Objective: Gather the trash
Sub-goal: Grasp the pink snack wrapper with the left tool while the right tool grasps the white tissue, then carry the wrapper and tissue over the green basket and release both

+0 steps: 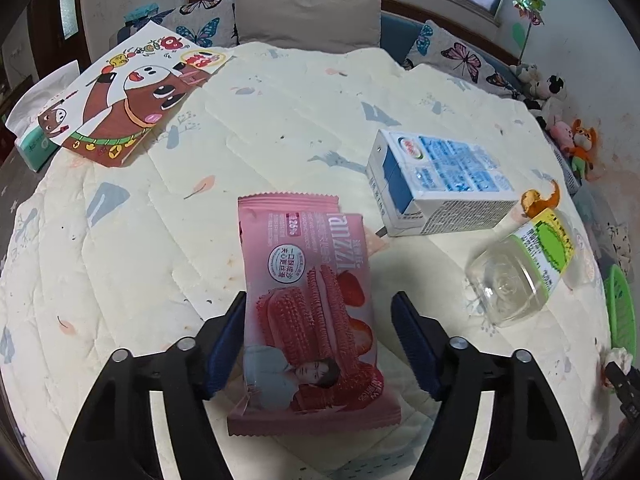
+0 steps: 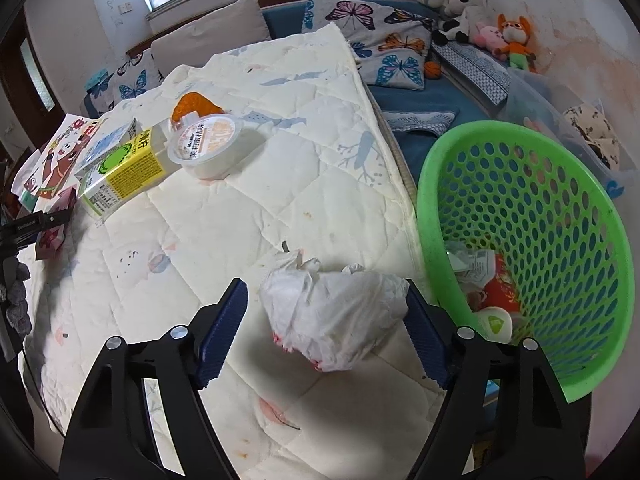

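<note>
**Both grippers straddling trash on the quilt, neither clamped**

Left wrist view only: pink snack wrapper (image 1: 310, 312) flat on the quilted cover (image 1: 132, 264), lying lengthwise between the left gripper (image 1: 320, 344) fingers. Left pad is touching or just at the wrapper's edge; right pad stands clear with quilt showing in the gap. So spread around it, not pinching. Also here: blue-and-white carton (image 1: 436, 184) on its side, clear bottle (image 1: 524, 264) with a green label beside it, orange peel (image 1: 540, 200) just behind the bottle, cartoon poster (image 1: 120, 100) far left.

Right wrist view only: crumpled white plastic bag (image 2: 336, 316) on the quilt between the right gripper (image 2: 324, 332) fingers. Right pad meets the bag's edge, left pad is well off it. Jaws spread, no pinch. Green mesh basket (image 2: 532, 248) just beside the bag at the bed edge, tilted toward the camera, with paper scraps, something red and a white lid inside. A sealed white cup (image 2: 208, 144) shows only here, next to the yellow-green carton face.

Hard to tell:
- Left view catches only a sliver of the basket at the right rim.
- Right view cuts the pink wrapper down to a sliver at far left, behind a black piece that looks like the other gripper.
- Basket contents are too jumbled to name.
- Whether either near pad actually presses: cannot confirm.

Pose: both grippers angled steeply down at the bed, fingertips close to the quilt.
</note>
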